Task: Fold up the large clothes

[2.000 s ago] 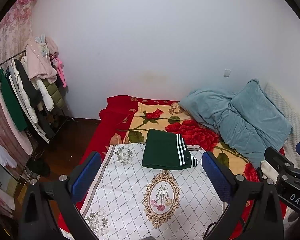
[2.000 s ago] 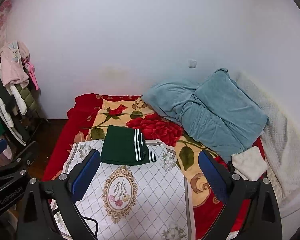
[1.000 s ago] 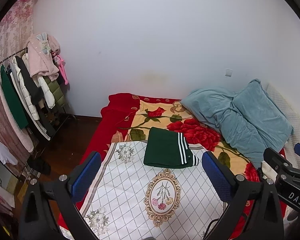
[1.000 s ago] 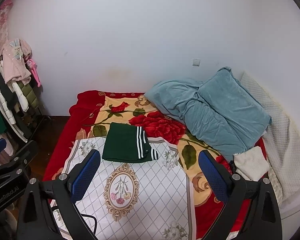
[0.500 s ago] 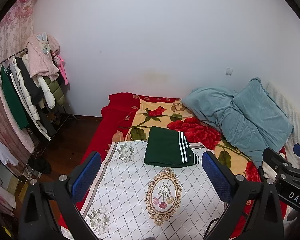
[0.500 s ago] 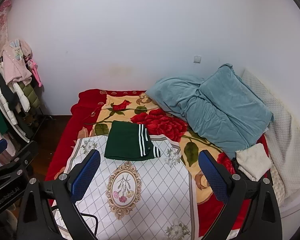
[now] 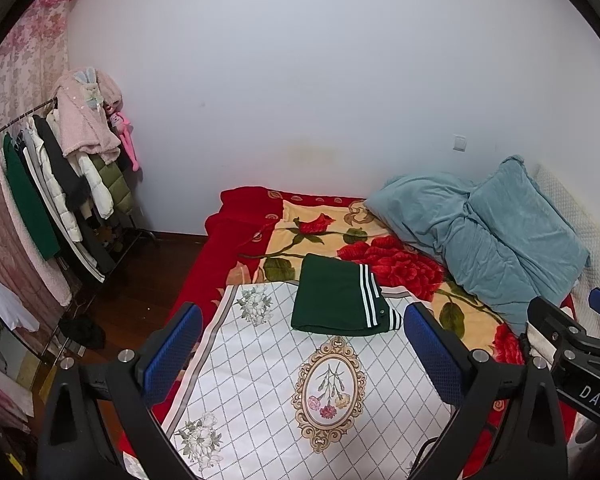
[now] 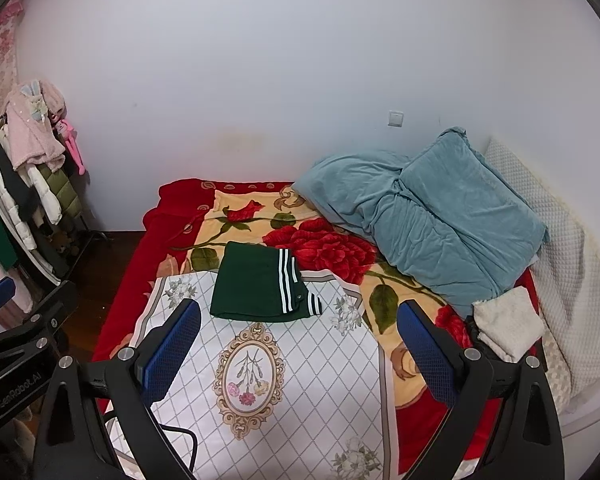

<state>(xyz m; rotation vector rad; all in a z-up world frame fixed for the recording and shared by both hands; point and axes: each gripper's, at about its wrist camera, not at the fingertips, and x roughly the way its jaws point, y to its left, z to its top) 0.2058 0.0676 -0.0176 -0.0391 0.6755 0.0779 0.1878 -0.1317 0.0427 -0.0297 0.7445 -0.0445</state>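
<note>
The white patterned sheet (image 7: 260, 380) runs off the bottom edge in both views, so its near end is cut off. The folded green garment (image 8: 256, 286) hides the sheet's far edge beneath it. Right of the garment, the blue duvet (image 8: 432, 216) covers part of the rose blanket (image 8: 328, 252). The clothes rack (image 7: 40, 200) (far left of the garment) is cropped.

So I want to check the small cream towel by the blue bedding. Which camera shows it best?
The right wrist view: the folded cream towel lies fully in sight on the bed's right side, below the blue bedding. In the left wrist view only a sliver of it shows, behind the right gripper at the frame edge.
</note>
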